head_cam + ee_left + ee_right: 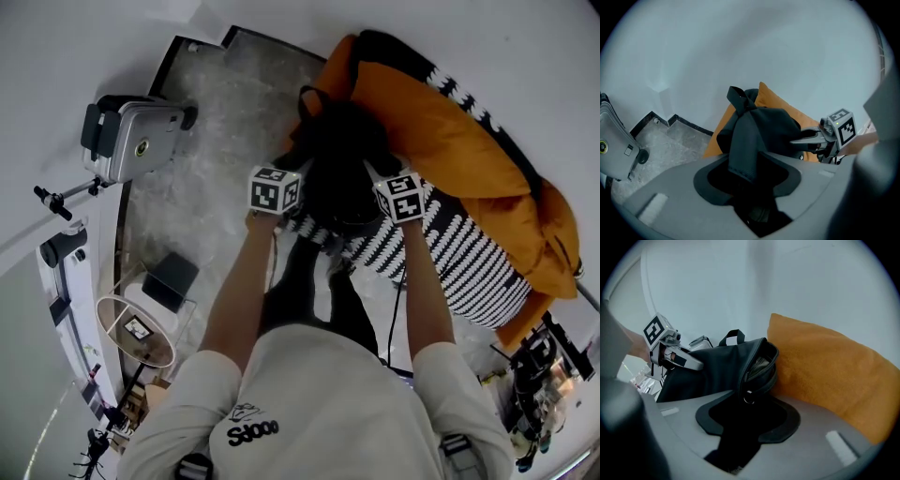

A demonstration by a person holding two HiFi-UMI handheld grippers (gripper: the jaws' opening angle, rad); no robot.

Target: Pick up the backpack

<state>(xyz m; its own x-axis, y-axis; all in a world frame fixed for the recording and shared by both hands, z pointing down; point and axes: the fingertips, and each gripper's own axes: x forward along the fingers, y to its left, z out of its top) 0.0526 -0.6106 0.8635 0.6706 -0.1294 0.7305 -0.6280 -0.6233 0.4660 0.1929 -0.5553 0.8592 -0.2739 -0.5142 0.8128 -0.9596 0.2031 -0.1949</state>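
just now the backpack [342, 169] rests against the orange cushion [825, 376], on the side nearer the person. the left tongs [747, 180] are partly closed, pinching a dark strap [743, 140] of the backpack. the right tongs [747, 413] are likewise closed on the backpack at its open zipper rim [757, 373], just beside the cushion.
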